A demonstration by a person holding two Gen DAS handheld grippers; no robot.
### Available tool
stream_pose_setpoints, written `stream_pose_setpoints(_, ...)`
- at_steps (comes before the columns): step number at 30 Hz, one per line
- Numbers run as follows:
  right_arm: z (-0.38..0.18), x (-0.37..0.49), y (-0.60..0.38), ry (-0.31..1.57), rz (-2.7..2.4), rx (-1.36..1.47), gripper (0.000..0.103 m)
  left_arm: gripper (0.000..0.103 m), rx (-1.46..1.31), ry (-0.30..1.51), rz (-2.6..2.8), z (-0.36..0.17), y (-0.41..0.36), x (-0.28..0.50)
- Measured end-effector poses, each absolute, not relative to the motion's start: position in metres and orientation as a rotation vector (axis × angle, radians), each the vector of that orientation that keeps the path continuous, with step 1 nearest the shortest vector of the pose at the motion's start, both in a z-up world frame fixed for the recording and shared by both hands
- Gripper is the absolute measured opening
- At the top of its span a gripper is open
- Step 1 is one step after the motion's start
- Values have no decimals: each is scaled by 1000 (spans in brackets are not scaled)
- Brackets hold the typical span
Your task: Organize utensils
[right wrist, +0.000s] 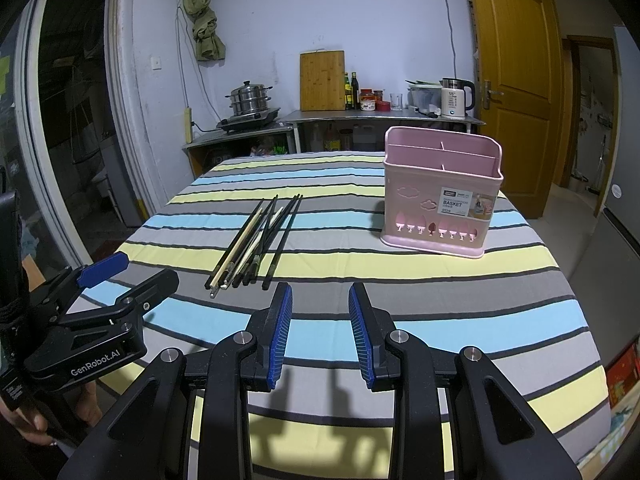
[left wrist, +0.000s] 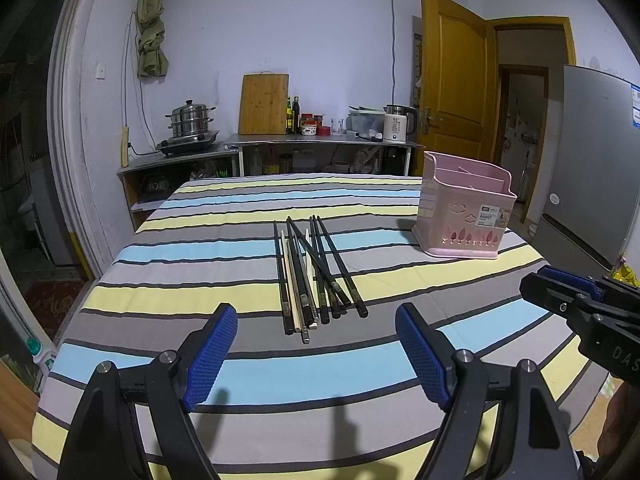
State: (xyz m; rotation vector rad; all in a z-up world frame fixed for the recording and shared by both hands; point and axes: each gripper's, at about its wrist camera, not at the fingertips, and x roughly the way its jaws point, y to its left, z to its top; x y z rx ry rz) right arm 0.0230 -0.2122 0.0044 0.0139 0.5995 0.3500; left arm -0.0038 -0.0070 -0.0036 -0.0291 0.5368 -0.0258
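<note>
A bundle of several chopsticks (left wrist: 316,276), black and pale ones, lies on the striped tablecloth (left wrist: 180,280); it also shows in the right wrist view (right wrist: 256,240). A pink divided utensil basket (left wrist: 464,212) stands upright to their right, empty as far as I see, and shows in the right wrist view (right wrist: 440,204). My left gripper (left wrist: 316,320) is open and empty, hovering just short of the chopsticks' near ends; it shows in the right wrist view (right wrist: 124,272). My right gripper (right wrist: 320,300) is open with a narrower gap, empty, in front of the basket; it shows in the left wrist view (left wrist: 560,280).
The table's far edge faces a steel counter (left wrist: 320,142) with a steamer pot, cutting board, bottles and kettle. A grey fridge (left wrist: 596,176) stands at the right, a wooden door (right wrist: 516,60) behind the basket. The tablecloth (right wrist: 400,280) hangs over the table's edges.
</note>
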Motion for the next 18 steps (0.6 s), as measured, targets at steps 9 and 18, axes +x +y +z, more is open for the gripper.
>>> stream_pose_setpoints(9, 3, 23, -211, 601, 350, 14, 30, 81, -26, 538, -25, -4, -9, -5)
stream_pose_setpoints(18, 1, 22, -210, 604, 350, 10, 30, 81, -30, 541, -30, -8, -11, -6)
